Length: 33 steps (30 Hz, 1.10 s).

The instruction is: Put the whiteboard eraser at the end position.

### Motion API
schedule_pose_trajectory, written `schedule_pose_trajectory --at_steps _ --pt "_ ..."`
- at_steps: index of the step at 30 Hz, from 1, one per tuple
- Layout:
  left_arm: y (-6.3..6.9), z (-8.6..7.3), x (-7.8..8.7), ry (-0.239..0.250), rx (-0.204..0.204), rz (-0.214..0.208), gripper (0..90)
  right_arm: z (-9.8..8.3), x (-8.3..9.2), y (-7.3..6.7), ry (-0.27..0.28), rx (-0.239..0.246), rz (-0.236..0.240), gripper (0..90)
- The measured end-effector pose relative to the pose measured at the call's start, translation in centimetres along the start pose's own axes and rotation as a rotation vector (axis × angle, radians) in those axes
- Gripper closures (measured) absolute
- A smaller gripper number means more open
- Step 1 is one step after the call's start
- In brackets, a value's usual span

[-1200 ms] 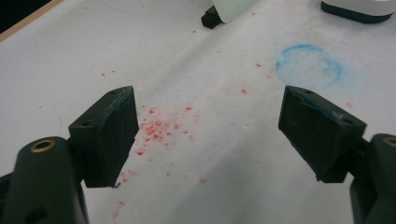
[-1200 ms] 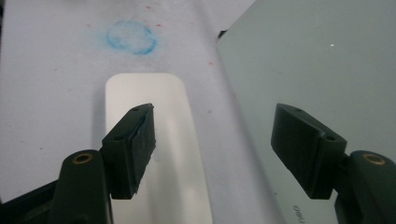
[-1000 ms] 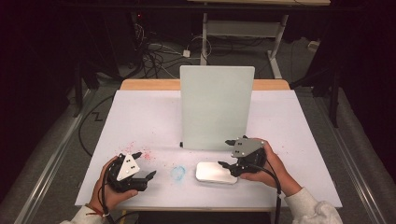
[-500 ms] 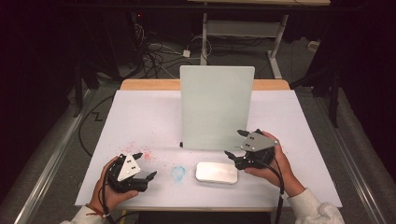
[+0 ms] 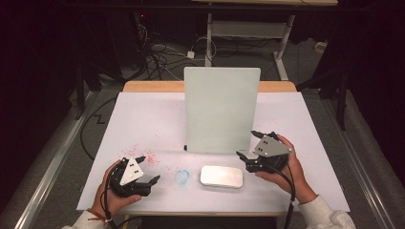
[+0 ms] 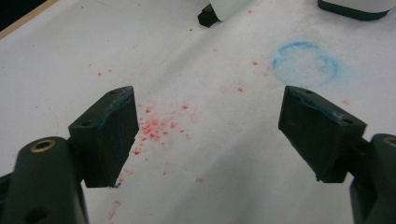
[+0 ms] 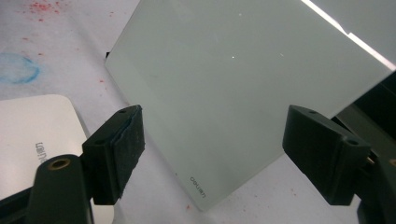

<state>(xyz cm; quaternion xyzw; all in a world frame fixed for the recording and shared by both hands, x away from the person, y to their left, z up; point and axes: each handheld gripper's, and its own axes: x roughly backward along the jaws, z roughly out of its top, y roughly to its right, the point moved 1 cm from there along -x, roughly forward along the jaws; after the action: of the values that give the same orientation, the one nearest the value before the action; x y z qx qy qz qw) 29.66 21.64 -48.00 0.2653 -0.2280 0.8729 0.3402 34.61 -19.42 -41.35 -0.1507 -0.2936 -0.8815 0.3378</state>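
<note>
An upright pale glass board (image 5: 222, 109) stands mid-table on a small black foot (image 6: 208, 16). In front of it lies a flat white rounded block (image 5: 221, 176), with its corner at the left of the right gripper view (image 7: 32, 135). My right gripper (image 5: 247, 143) hovers just right of the block, apart from it. Its jaws have just been opening and nothing is between them. In its own view, the right gripper (image 7: 212, 154) faces the board (image 7: 233, 84). My left gripper (image 5: 149, 168) rests open at the front left, and in its own view the left gripper (image 6: 208, 135) is empty above red specks.
A blue ring stain (image 5: 182, 176) marks the white table cover (image 5: 143, 119) just left of the block, and red specks (image 5: 143, 158) are scattered near the left gripper. The table's front edge runs just below both hands. Dark floor with cables and desk legs lies behind.
The right gripper was closed at the white block's right end. It has since opened, let go and drawn back to the right. The block lies still. The left gripper has not moved.
</note>
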Motion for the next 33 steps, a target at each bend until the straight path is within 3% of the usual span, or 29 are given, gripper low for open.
schedule_pose_trajectory --at_steps 16,25,33 --pt "0.0 0.0 -0.1 -0.001 -0.001 -0.005 19.1 -1.9 2.4 1.1 0.011 -0.035 -0.075 22.0" --pt "0.1 0.1 -0.1 -0.001 -0.004 -0.007 19.1 -3.6 3.7 1.6 0.008 -0.048 -0.105 22.0" --pt "-0.1 0.2 -0.4 0.004 -0.007 -0.005 19.1 -5.7 4.9 2.1 0.008 -0.092 -0.119 22.2"
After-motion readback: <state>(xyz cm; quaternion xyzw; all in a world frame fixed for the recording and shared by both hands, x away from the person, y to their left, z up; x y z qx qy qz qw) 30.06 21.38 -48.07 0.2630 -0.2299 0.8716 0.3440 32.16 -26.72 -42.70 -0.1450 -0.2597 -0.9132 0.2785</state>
